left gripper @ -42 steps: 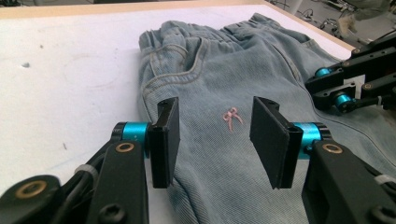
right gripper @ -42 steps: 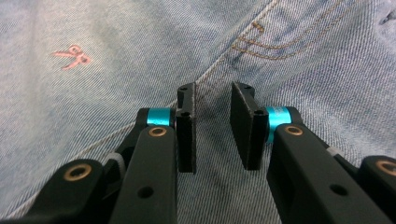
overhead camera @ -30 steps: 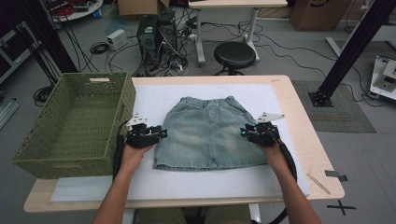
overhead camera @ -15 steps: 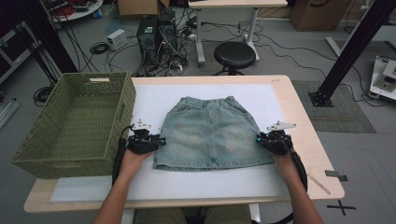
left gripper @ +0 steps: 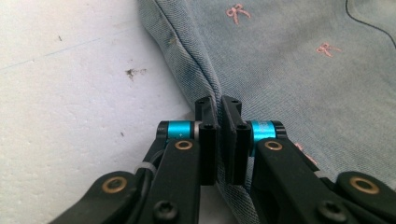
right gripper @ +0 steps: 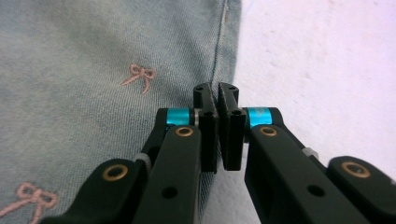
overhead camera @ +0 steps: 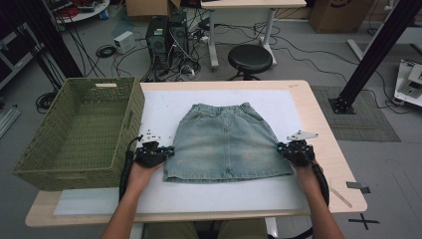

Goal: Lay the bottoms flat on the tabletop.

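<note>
where the denim skirt (overhead camera: 226, 142) lies flat on the white mat (overhead camera: 278, 191), waistband away from the person and hem toward them, each of its slanting side edges has a gripper on it. the left gripper (overhead camera: 168, 151) sits at the skirt's left side seam, a little above the hem corner; in the left gripper view its jaws have just been closing and now stand pinched together with the folded seam edge (left gripper: 198, 70) running in between them. the right gripper (overhead camera: 281, 148) sits at the opposite side seam, and in the right gripper view its jaws have likewise been closing and are now almost together on the skirt's edge (right gripper: 219, 56), denim with pink bows to one side and bare mat to the other.

a green woven basket (overhead camera: 30, 169) stands at the table's left, its near wall just beside the left hand (overhead camera: 142, 172), so room on that side is tight. bare mat lies open between the hem and the table's near edge, and more above the waistband. right of the right hand (overhead camera: 306, 172) a strip of wooden table (overhead camera: 333, 149) runs to the edge. beyond the far edge stand a black stool (overhead camera: 250, 59) and a tangle of cables on the floor.
</note>
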`<state>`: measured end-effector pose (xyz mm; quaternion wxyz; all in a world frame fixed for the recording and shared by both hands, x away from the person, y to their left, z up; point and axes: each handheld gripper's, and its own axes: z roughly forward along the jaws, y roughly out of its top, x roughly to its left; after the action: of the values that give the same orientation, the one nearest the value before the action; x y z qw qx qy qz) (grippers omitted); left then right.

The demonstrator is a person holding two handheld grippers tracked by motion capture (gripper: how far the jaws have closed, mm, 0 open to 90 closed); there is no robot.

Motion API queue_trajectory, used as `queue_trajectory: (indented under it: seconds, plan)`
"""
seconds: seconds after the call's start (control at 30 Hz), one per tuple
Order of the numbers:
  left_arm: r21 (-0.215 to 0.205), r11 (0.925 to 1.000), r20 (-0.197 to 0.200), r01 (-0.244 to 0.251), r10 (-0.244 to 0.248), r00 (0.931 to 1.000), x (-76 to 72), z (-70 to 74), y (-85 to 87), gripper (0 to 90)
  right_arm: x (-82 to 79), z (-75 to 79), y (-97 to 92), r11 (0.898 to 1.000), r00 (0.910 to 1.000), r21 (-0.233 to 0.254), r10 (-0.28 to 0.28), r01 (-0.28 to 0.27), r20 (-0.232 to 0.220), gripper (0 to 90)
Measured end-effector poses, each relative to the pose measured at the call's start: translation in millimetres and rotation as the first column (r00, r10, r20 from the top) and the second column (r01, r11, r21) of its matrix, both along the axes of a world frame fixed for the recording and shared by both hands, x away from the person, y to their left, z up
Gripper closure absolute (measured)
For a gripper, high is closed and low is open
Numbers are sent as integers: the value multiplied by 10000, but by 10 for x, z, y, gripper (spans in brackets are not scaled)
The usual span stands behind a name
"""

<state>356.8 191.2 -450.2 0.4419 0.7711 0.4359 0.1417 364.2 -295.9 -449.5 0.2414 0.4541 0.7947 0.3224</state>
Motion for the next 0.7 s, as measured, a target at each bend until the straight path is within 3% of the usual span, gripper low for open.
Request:
queue_trajectory:
  seconds: [0.07,0.13,0.23,0.3,0.33,0.47,0.53,0.7]
  plan:
    - [-539,9985,167,32,-23,9999,-21,19,48,726,-34,15,-35,9991,9998,393,131,-136,128,759]
    - [-993,9949,498,163,-114,9987,-59,47,90,686,-99,42,-87,9974,9989,631,322,-343,331,734]
    - [-1513,9873,831,484,-361,9959,-111,79,134,679,-201,65,-129,9950,9969,719,656,-686,434,736]
    - [-1639,9847,909,601,-456,9948,-126,85,145,690,-264,63,-138,9931,9955,765,866,-893,373,739]
    - [-1845,9788,1021,891,-711,9922,-157,90,152,690,-283,54,-139,9900,9938,886,1074,-1097,302,739]
    - [-1917,9744,1239,1172,-944,9878,-227,91,137,690,-361,14,-118,9832,9867,829,1626,-1628,82,727]
    - [-1943,9728,1314,1264,-1019,9861,-246,93,137,690,-392,9,-118,9842,9866,696,1629,-1626,16,687]
    - [-2027,9693,1478,1388,-1098,9829,-297,79,154,675,-447,-5,-128,9840,9840,106,1778,-1777,-92,710]
